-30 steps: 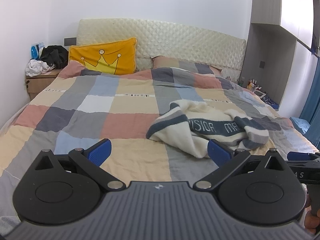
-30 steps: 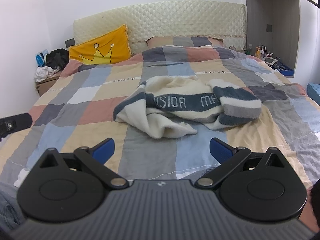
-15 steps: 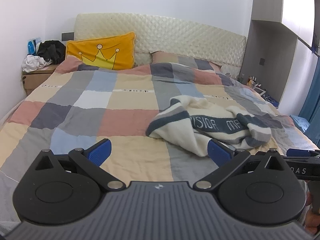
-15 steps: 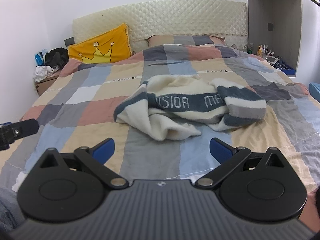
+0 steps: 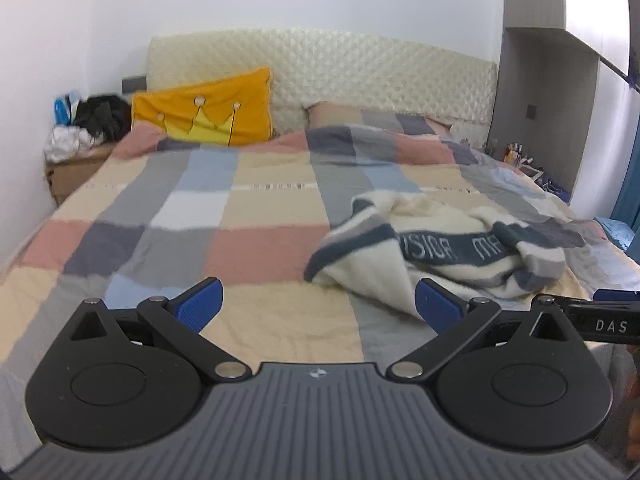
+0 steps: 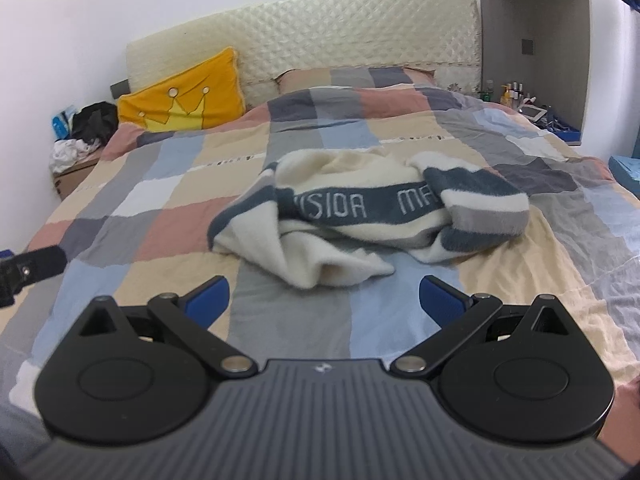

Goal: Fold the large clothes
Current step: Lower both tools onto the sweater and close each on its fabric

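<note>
A crumpled cream sweater (image 6: 360,216) with dark blue and grey stripes and white lettering lies in a heap on the patchwork bed cover (image 6: 160,232). In the left wrist view the sweater (image 5: 440,248) lies ahead and to the right. My left gripper (image 5: 318,306) is open and empty, above the cover to the near left of the heap. My right gripper (image 6: 324,300) is open and empty, just short of the sweater's near cream fold. Part of the right gripper shows at the right edge of the left wrist view (image 5: 608,320).
A yellow crown pillow (image 5: 208,116) leans on the quilted headboard (image 5: 360,68). A bedside box (image 5: 72,164) at the left holds black and white clothes. A shelf with small bottles (image 6: 516,94) stands at the right. A blue item (image 6: 624,168) lies past the bed's right edge.
Both grippers have moved forward a little toward the sweater, which looks nearer and larger. Both jaws stay open. The sweater has not moved.
</note>
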Available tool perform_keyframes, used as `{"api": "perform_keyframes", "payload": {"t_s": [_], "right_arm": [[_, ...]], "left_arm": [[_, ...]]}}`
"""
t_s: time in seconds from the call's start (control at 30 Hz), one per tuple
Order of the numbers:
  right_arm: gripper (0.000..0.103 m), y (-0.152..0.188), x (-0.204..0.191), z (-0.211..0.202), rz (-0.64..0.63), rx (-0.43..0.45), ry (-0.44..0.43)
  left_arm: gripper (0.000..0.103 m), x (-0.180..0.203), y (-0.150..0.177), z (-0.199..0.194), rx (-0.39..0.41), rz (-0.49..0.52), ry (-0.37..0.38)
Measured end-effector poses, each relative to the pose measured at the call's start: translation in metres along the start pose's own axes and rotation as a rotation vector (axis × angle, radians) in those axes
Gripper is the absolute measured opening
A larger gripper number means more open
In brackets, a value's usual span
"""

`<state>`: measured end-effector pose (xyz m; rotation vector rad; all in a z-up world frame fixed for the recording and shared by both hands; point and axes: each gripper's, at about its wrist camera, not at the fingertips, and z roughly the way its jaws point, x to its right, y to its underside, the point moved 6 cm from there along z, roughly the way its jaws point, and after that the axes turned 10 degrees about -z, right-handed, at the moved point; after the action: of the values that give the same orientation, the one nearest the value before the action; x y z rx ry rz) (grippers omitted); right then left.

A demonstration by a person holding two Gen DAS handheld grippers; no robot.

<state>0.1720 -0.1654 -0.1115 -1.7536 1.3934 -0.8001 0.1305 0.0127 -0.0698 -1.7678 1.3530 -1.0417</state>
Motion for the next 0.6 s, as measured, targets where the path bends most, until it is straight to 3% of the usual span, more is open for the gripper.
{"api": "perform_keyframes", "payload": {"t_s": [0.17,0.6], "right_arm": [[0.103,-0.01,0.016,0.016,0.034,0.002,0.003],[0.103,-0.04,0.061,0.072,0.092,-0.039,0.004]], "left_arm": [[0.103,0.003,-0.012,0.026,-0.033,-0.05,0.029],[0.103,0.071,-0.044,0.132,-0.053,0.083,0.053]]}}
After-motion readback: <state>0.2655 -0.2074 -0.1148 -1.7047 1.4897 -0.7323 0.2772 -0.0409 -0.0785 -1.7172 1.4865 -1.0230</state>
